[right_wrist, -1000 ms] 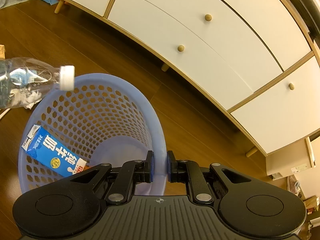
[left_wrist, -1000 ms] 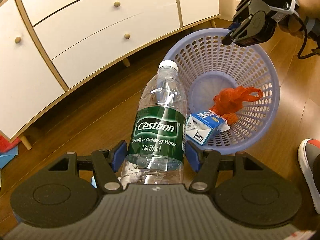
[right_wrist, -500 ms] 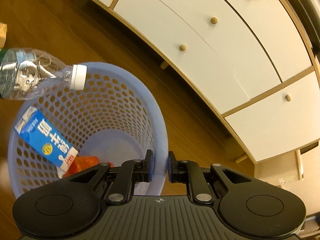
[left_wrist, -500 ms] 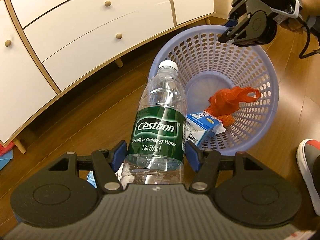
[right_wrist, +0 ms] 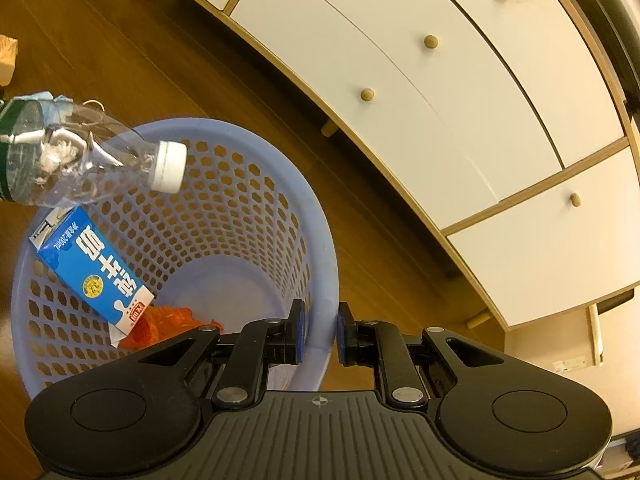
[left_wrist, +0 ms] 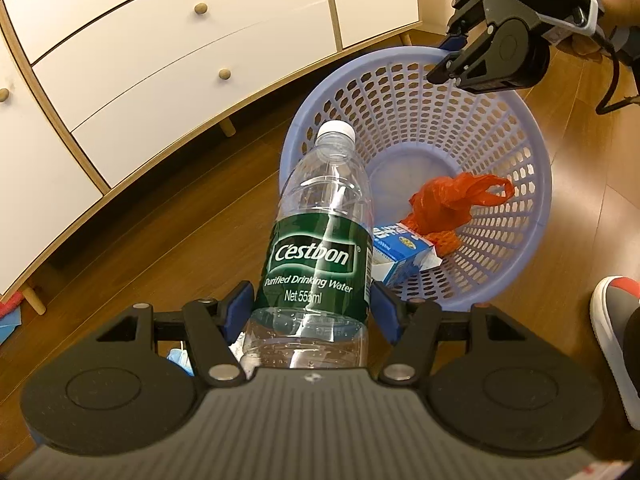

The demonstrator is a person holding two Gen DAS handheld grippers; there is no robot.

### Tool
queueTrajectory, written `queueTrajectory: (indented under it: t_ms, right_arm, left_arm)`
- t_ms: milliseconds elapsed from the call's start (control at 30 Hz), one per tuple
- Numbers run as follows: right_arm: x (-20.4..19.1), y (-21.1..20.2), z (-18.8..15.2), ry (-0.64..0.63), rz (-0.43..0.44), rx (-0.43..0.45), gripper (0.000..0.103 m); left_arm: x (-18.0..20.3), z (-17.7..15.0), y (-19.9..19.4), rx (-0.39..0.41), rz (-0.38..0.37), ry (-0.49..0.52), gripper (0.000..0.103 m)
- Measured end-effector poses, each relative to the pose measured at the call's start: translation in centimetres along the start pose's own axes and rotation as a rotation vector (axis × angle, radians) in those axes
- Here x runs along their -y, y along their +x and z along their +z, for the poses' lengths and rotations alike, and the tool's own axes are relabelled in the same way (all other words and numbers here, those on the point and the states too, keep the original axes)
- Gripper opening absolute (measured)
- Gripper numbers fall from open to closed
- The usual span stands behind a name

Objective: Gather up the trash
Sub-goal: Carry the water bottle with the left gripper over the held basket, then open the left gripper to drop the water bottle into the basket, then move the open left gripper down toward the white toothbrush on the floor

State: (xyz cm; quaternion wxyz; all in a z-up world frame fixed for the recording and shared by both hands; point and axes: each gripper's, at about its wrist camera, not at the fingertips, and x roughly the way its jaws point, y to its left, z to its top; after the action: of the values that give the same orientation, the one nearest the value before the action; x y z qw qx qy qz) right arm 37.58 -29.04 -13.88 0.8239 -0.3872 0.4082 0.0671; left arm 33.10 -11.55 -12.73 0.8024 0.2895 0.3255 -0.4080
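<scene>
- The left gripper (left_wrist: 312, 312) pinched a clear plastic water bottle with a green Cestbon label (left_wrist: 320, 256) across its lower body, one blue pad on each side of the label.
- The bottle's long axis ran forward along the fingers, its white cap (left_wrist: 335, 130) pointing away from the gripper and toward the lavender perforated plastic basket (left_wrist: 532, 200); the cap reached over the basket's near rim.
- In the right wrist view the bottle (right_wrist: 80, 164) entered from the left, lying nearly level, cap (right_wrist: 169, 166) aimed right above the basket's opening (right_wrist: 240, 216).
- Inside the basket lay a blue-and-white milk carton (right_wrist: 94, 274) leaning on the wall and a crumpled orange plastic bag (left_wrist: 448, 204); the bag showed fully only from the left camera, the carton's printed face only from the right.
- The right gripper (right_wrist: 318, 332) pinched the basket's rim, one finger inside and one outside; its pads seemed pressed on the wall, though the contact was partly hidden.
- A white drawer cabinet with round wooden knobs (right_wrist: 460, 92) stood behind on the wooden floor (left_wrist: 160, 232).
- A shoe (left_wrist: 616, 320) showed at the far right of the left view only.
</scene>
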Motion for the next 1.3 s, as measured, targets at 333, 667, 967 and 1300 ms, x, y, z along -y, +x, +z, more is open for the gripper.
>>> queueTrajectory:
  t_ms: [333, 667, 967, 1300]
  right_arm:
    - [1.0, 0.2, -0.5, 0.045, 0.024, -0.002, 0.011]
    - [2.1, 0.5, -1.1, 0.111, 0.042, -0.009, 0.012]
    - [3.7, 1.3, -1.7, 0.203, 0.056, -0.041, 0.013]
    - [9.4, 6.6, -7.0, 0.524, 0.119, -0.127, 0.02]
  left_arm:
    - [1.0, 2.1, 2.2, -0.011, -0.034, 0.026, 0.06]
    - [1.1, 5.9, 1.5, 0.107, -0.082, 0.004, 0.071]
    - [-2.9, 4.1, 0.1, 0.092, -0.004, -0.112, 0.072]
    - [-10.0, -2.0, -3.1, -0.029, 0.199, -0.322, 0.072]
